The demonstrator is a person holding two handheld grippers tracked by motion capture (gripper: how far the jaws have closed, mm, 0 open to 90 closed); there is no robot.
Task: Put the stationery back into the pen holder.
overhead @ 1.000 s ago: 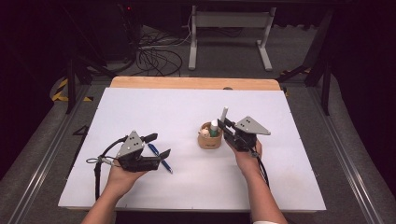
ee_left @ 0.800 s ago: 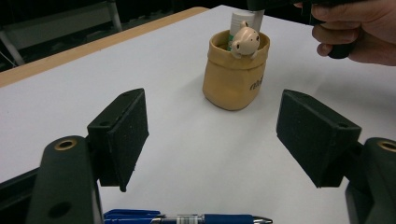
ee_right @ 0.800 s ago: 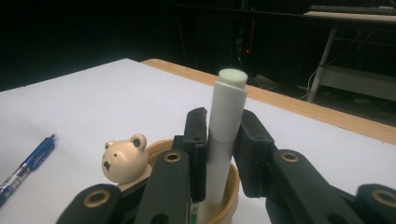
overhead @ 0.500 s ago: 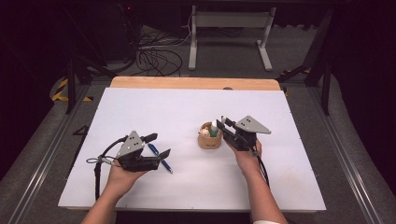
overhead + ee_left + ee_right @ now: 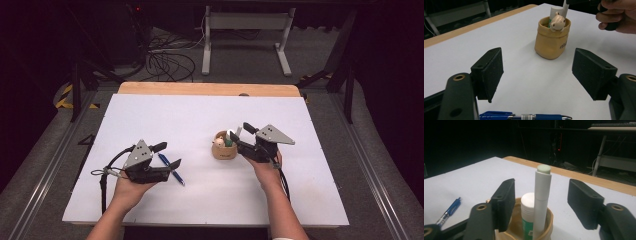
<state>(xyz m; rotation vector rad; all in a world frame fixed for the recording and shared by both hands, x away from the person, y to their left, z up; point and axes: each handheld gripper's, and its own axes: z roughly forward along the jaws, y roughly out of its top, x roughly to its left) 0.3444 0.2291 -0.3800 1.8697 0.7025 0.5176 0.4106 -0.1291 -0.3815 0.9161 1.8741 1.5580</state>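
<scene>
Seen from the high view, the left gripper [image 5: 167, 156] sat open astride a blue pen [image 5: 170, 168] lying on the white worktop [image 5: 165, 115], its long axis running between the jaws; the right gripper [image 5: 241, 132] stood well apart at a tan pen cup [image 5: 223, 149].

In the left gripper view, the smooth plastic pen [image 5: 524, 116] lay crosswise just below the spread jaws.

In the right gripper view, open jaws flanked an upright white marker [image 5: 542, 200] beside a glue stick [image 5: 527, 215].
</scene>
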